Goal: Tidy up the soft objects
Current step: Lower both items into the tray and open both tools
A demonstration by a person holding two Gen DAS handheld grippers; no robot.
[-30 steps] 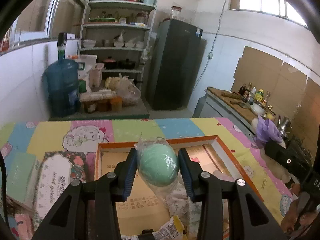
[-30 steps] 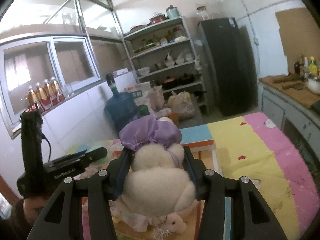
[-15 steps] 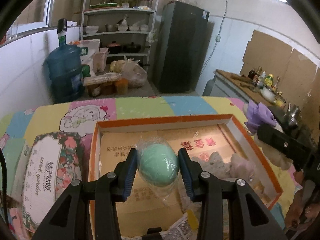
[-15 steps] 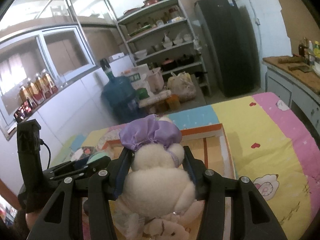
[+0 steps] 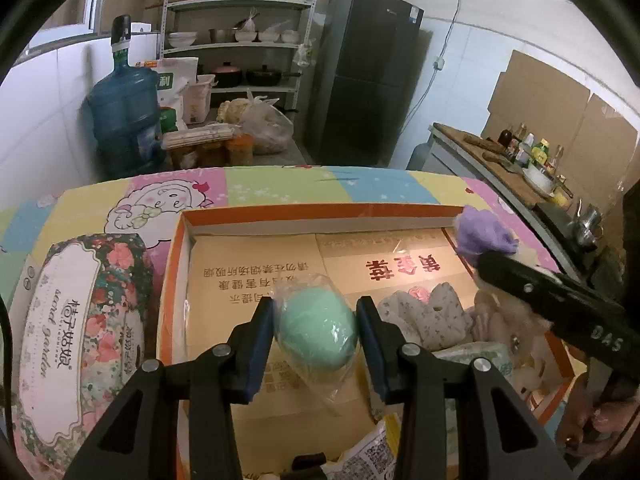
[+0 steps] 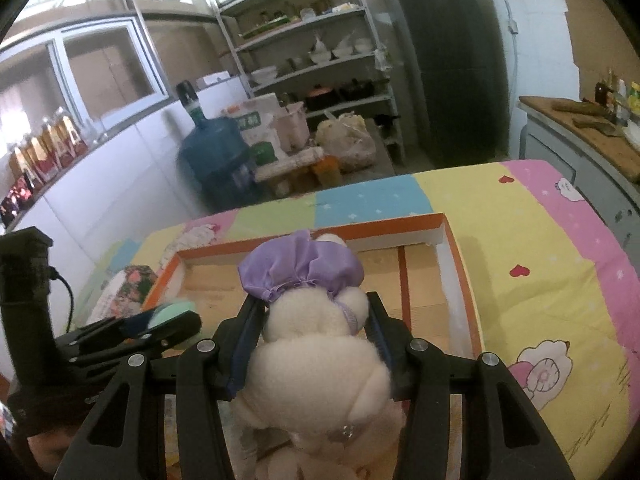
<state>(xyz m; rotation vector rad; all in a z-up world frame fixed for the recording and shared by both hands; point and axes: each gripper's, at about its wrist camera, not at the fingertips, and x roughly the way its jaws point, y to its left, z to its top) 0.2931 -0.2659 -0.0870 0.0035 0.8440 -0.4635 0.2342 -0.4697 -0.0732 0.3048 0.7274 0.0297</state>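
Left wrist view: the left gripper has its jaws clamped on a mint-green soft ball wrapped in clear plastic, held over the open orange-rimmed cardboard box. Right wrist view shows the right gripper with jaws pressed against a cream plush toy wearing a purple cap, also above the box.

Inside the box lie a grey spotted soft toy and other packets near its right end. A floral tissue pack sits just beside the box on the left. Both rest on a counter covered with a pastel cartoon cloth.

Beyond it — a blue water jug, metal shelving with bowls and pots, a dark fridge, and a side worktop with bottles.

Compared with a second ago, both views have tipped downward: more of the box floor shows, and the ball and the plush now sit lower over it.
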